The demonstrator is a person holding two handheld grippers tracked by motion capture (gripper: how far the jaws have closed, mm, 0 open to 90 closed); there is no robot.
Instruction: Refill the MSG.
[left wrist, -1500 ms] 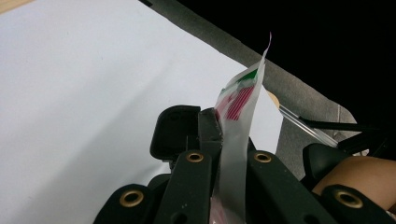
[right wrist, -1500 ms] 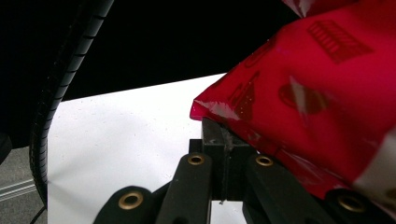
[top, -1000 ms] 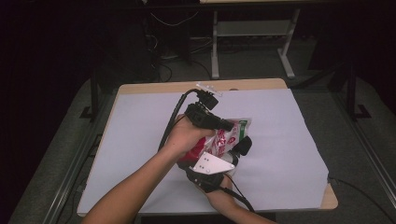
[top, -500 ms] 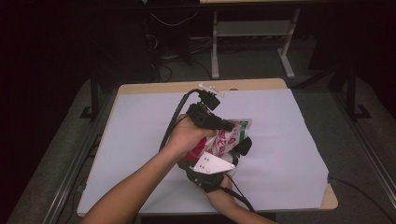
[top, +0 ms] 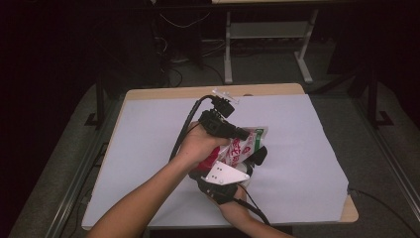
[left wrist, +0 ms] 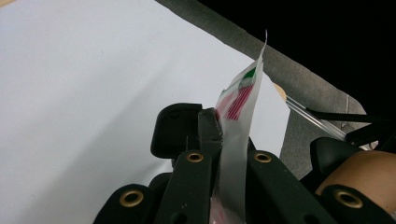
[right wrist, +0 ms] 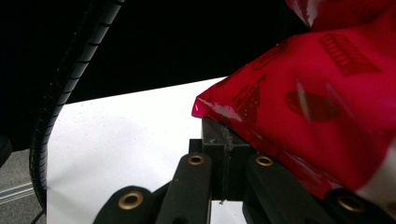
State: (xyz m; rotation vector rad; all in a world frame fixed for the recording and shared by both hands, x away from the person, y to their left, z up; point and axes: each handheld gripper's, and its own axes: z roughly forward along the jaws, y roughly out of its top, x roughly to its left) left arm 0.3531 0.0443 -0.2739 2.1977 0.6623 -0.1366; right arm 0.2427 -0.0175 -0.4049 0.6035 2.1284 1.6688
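I have the snack bag clamped in both grippers' jaws, left gripper and right gripper, above the worktop. Tearing step, I judge; next I pull apart.

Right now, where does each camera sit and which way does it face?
High view: fixed above the person's side, looking forward and down on the white-covered table; both forearms enter from the bottom, the left gripper and right gripper meet on a red-and-white snack bag.
Left gripper view: rides the left gripper, looking along its jaws, shut on the bag's clear edge.
Right gripper view: rides the right gripper, jaws shut on the bag's red corner, a black cable alongside.
Shared: all three show the bag and table.
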